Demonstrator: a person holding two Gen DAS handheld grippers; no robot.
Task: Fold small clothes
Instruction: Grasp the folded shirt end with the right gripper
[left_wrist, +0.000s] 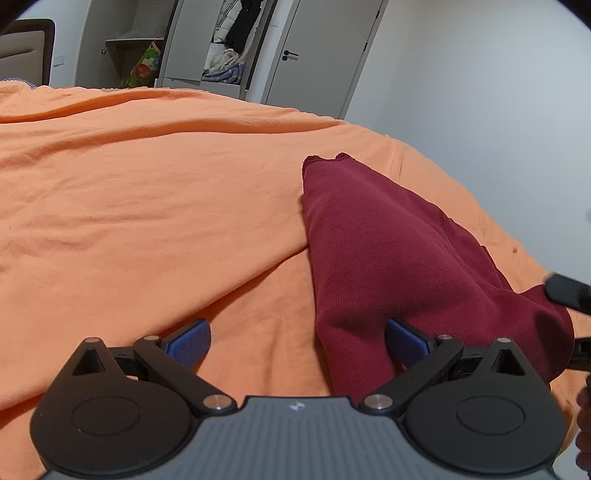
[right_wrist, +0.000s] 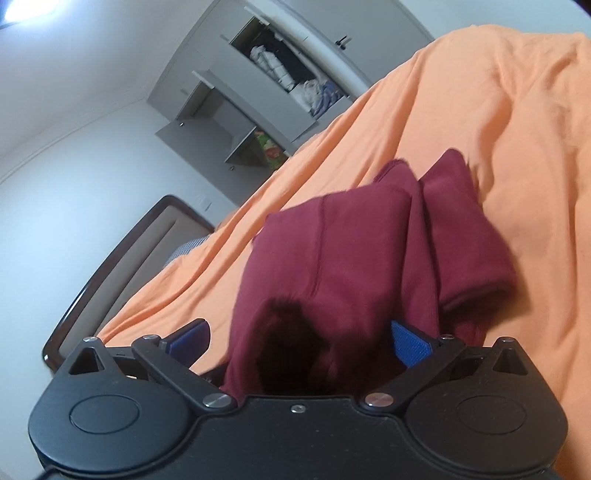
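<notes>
Ahead of the black left gripper (left_wrist: 297, 343) with blue ribbed pads (left_wrist: 188, 345) lies a dark red ribbed knit garment (left_wrist: 373, 236) on a plain orange bed sheet (left_wrist: 147, 192).

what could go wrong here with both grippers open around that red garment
1. Both grippers are open, so the maroon garment is unheld; the bunch between the right gripper pads may slump and lose its fold.
2. The left gripper straddles only the garment's edge, so closing may pinch the orange bedsheet too.
</notes>
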